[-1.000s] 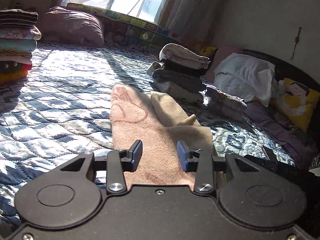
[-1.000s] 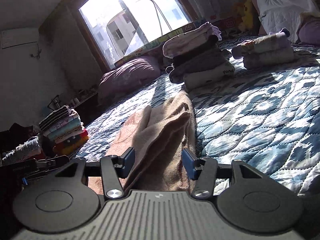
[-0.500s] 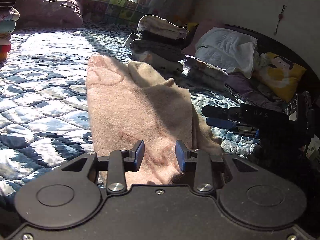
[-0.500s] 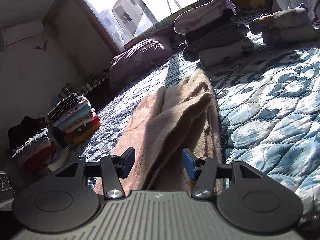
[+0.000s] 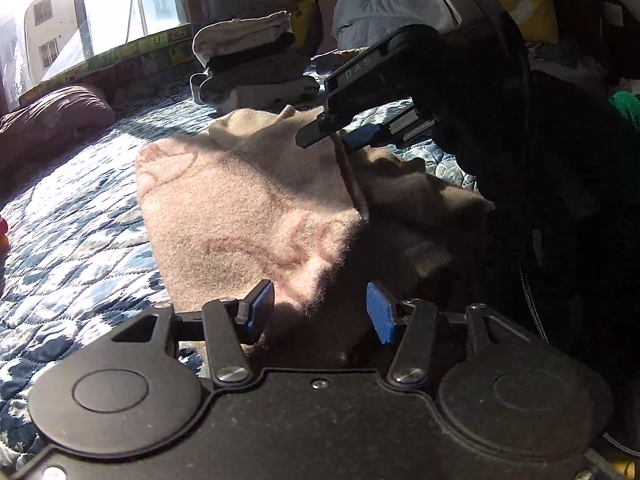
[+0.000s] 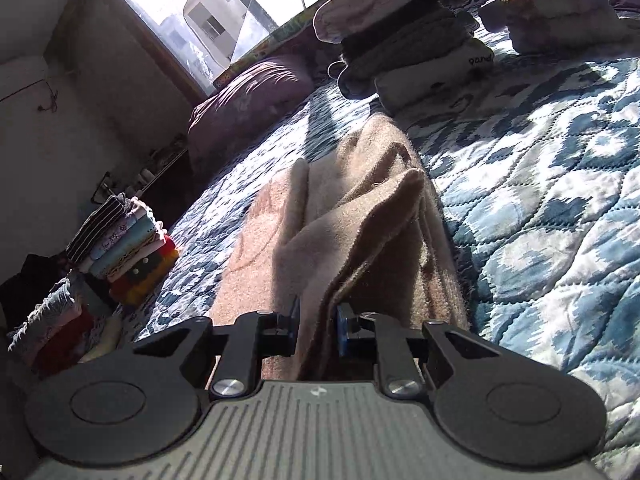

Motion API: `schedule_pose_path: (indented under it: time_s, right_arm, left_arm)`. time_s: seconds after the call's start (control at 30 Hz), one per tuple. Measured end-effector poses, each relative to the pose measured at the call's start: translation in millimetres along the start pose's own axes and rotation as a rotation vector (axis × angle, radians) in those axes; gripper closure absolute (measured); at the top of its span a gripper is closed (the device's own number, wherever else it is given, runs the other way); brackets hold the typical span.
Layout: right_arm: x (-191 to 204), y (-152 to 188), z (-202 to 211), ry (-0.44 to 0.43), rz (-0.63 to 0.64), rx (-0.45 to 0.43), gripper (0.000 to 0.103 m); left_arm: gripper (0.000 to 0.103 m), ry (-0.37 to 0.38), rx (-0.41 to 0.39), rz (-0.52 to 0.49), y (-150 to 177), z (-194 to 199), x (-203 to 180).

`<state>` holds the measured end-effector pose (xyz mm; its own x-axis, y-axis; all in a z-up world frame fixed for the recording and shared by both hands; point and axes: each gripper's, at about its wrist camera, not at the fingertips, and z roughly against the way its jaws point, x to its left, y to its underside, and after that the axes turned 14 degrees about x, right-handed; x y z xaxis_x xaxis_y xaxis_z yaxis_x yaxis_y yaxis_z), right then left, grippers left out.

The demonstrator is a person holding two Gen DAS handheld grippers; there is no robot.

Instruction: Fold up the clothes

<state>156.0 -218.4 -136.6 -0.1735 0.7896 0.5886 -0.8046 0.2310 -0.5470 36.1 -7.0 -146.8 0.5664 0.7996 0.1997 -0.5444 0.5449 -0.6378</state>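
A pink fleece garment [image 5: 256,208] is spread along a bed [image 5: 60,240] covered by a blue and white quilt, filling the middle of the left wrist frame. The left tongs [image 5: 320,310] are seen at lower centre with the blue pads wide apart, the near hem of the garment lying between them ungripped. In the upper right of that frame the right tongs [image 5: 344,136] are shown from the side, reaching over the garment's right edge, where a fold is lifted. In the right wrist frame the right tongs [image 6: 317,330] are closed on a bunched ridge of the garment [image 6: 360,216], which rises from lower centre toward the middle of the frame. A stack of folded clothes [image 6: 404,36] is seen on the bed at upper centre right, beyond the garment's far end, and a second, colourful stack [image 6: 124,248] stands at the left edge. A purple pillow [image 6: 248,100] lies below the bright window [image 6: 224,12] at upper left.
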Motion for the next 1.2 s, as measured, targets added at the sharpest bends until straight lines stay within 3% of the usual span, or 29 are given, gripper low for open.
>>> schedule_pose_path:
  time_s: [0.07, 0.13, 0.27, 0.3, 0.33, 0.37, 0.47, 0.5, 0.53, 0.6, 0.63, 0.7, 0.87, 0.97, 1.03, 1.2]
  right_arm:
    - [8, -5, 4, -0.017, 0.019, -0.017, 0.096]
    - [20, -9, 15, -0.002, 0.051, -0.044, 0.097]
    - [23, -13, 8, 0.112, 0.097, -0.012, 0.097]
    - [13, -14, -3, 0.139, 0.075, 0.040, 0.096]
    - [5, -13, -9, 0.134, 0.039, 0.076, 0.096]
    - [-1, -12, -6, 0.101, 0.001, 0.058, 0.095]
    - [-15, -12, 3, 0.028, -0.081, 0.009, 0.080]
    - [-15, -14, 1, 0.014, -0.088, 0.009, 0.062]
    - [-15, -17, 0, 0.001, -0.095, 0.009, 0.052]
    - [-13, -24, -8, 0.010, -0.072, 0.019, 0.058]
    - [-11, -27, -12, 0.015, -0.062, 0.024, 0.075]
    - [-9, -34, -14, 0.013, -0.068, 0.027, 0.094]
    - [8, -44, -14, 0.055, -0.013, 0.057, 0.095]
    - [13, -53, -14, 0.062, -0.029, 0.080, 0.095]
    - [17, -57, -14, 0.056, -0.034, 0.085, 0.095]
    - [43, -71, -25, 0.082, 0.024, 0.083, 0.095]
  left_arm:
    - [0.055, -0.048, 0.010, -0.056, 0, -5, -7]
    - [0.072, -0.053, 0.014, -0.077, -3, -6, -10]
    - [0.072, -0.021, 0.034, -0.042, -7, -8, -5]
    - [0.072, -0.012, 0.036, -0.035, -7, -8, -4]
    - [0.072, -0.004, 0.038, -0.028, -7, -8, -2]
    - [0.072, 0.005, 0.040, -0.021, -7, -8, 0]
    - [0.071, 0.007, 0.012, 0.002, -8, -4, 3]
    - [0.067, 0.001, 0.000, 0.000, -9, -3, 2]
    - [0.054, -0.010, -0.012, -0.009, -10, -4, -3]
    - [0.052, -0.016, -0.018, -0.034, -12, -8, -10]
    - [0.052, -0.023, -0.018, -0.047, -13, -11, -13]
    - [0.052, -0.054, -0.016, -0.077, -16, -15, -20]
    - [0.054, -0.097, -0.041, -0.095, -17, -16, -23]
    - [0.074, -0.103, -0.033, -0.066, -19, -18, -15]
    - [0.088, -0.063, -0.038, 0.019, -20, -17, -1]
    - [0.091, 0.124, -0.068, 0.323, -13, -8, 40]
